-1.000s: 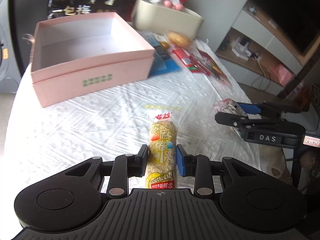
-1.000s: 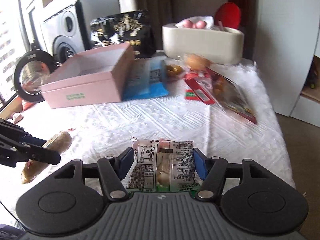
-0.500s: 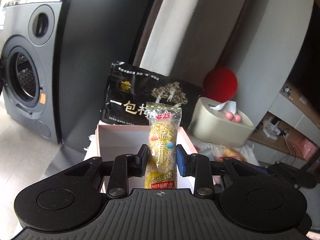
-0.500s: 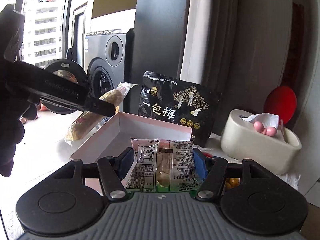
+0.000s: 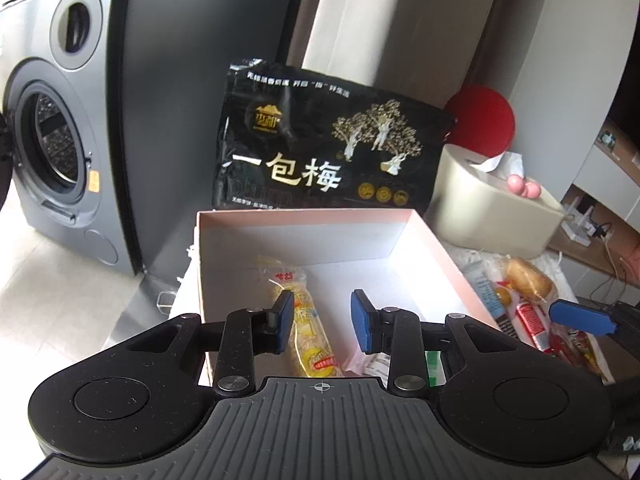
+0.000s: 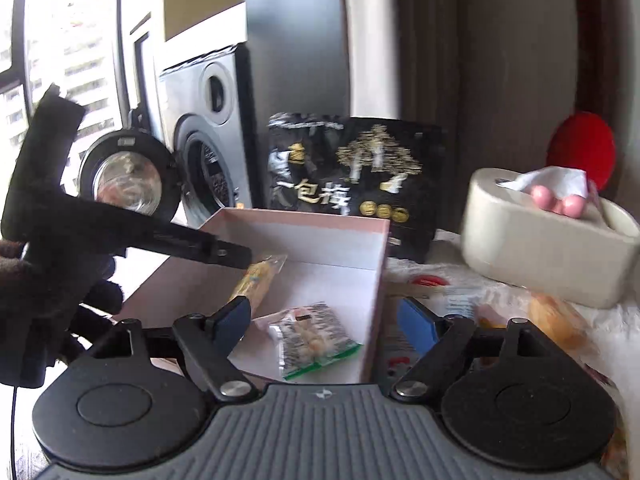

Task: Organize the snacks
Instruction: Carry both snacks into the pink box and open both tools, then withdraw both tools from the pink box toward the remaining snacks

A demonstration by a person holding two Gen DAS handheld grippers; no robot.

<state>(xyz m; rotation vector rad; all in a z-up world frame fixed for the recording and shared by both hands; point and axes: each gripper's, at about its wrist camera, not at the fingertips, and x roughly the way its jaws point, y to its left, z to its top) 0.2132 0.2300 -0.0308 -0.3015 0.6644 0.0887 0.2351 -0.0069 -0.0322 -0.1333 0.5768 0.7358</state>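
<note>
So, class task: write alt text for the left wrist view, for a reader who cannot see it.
An open pink box on a table holds a long sesame snack bar and a small packet, with the left gripper above it, jaws apart and gripping nothing. Behind stand a black plum bag, a tissue holder and a washing machine.

You are working in a home, likely a laundry corner of a flat: a grey front-loading washing machine (image 5: 48, 152) is standing with its door (image 6: 127, 178) hanging open, curtains (image 5: 352, 20) are hanging behind, apartment blocks are showing through the window (image 6: 72, 52), and a tissue box (image 6: 548, 236) is sitting on a white tablecloth (image 6: 616, 320).
</note>
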